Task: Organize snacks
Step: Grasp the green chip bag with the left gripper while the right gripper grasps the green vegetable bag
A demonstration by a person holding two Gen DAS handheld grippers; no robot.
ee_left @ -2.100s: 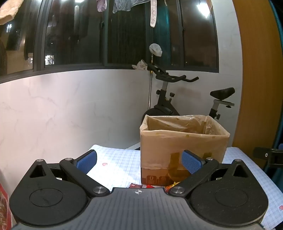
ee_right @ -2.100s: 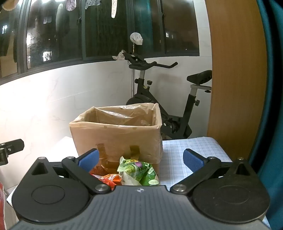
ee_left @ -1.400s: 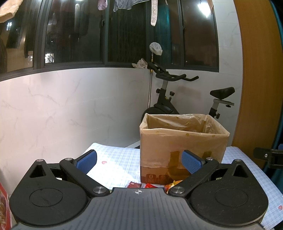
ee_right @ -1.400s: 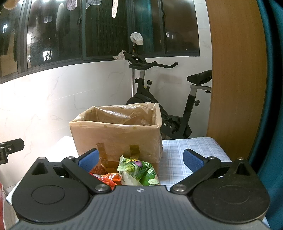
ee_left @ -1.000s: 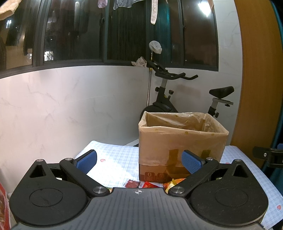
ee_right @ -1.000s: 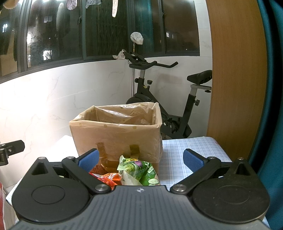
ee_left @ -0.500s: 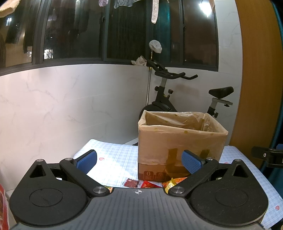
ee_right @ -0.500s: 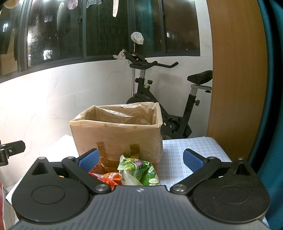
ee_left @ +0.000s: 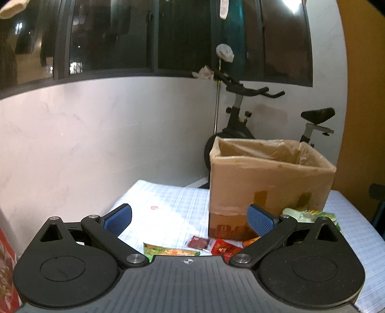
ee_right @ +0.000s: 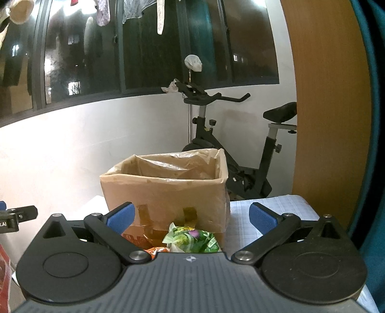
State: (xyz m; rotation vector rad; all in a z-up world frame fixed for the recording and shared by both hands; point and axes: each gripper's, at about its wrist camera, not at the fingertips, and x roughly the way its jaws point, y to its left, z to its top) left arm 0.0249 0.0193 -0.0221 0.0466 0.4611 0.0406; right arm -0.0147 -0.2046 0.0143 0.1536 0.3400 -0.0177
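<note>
A black exercise bike with a padded seat stands against the white marble-look wall, behind the table. Above the wall runs a dark-framed window, with pale laundry hanging before the glass. A tall wooden panel rises at the right, a teal curtain just beside it.
</note>
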